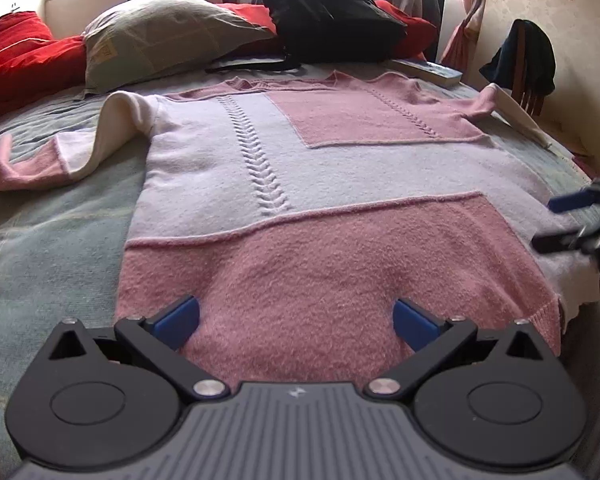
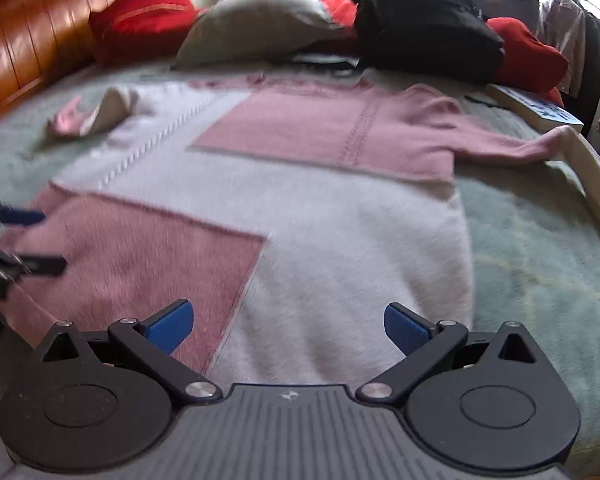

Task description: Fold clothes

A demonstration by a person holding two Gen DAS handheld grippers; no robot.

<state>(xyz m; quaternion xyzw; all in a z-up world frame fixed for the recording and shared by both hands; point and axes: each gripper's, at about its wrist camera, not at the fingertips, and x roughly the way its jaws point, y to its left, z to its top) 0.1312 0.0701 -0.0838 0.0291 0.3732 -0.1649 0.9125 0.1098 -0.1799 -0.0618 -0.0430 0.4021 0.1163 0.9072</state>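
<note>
Sweater [image 1: 320, 184] in pink and white patches lies spread flat on the pale green bedspread [image 1: 40, 248], its hem toward the near edge of the bed and its neck toward the pillows. One sleeve [image 1: 72, 148] is bent in a loop out to the left side; the other sleeve [image 2: 572, 160] stretches off to the right, its white cuff trailing down near the bed's edge.

The left gripper [image 1: 296, 322] hangs low over the pink band at the hem, its blue-padded fingers [image 1: 178, 320] spread wide apart, nothing between them. The right gripper [image 2: 288, 326] sits over the white part of the hem just beside that pink band, jaws likewise wide apart and empty. Whether either one touches the knit I cannot tell.

Farther up the bed a grey pillow [image 1: 168, 36] rests against red cushions [image 1: 16, 52], and a black backpack [image 1: 328, 16] stands just past the sweater's collar. A book [image 2: 536, 110] lies near the right shoulder. A dark garment hangs over a wooden chair [image 1: 528, 68] by the wall.
</note>
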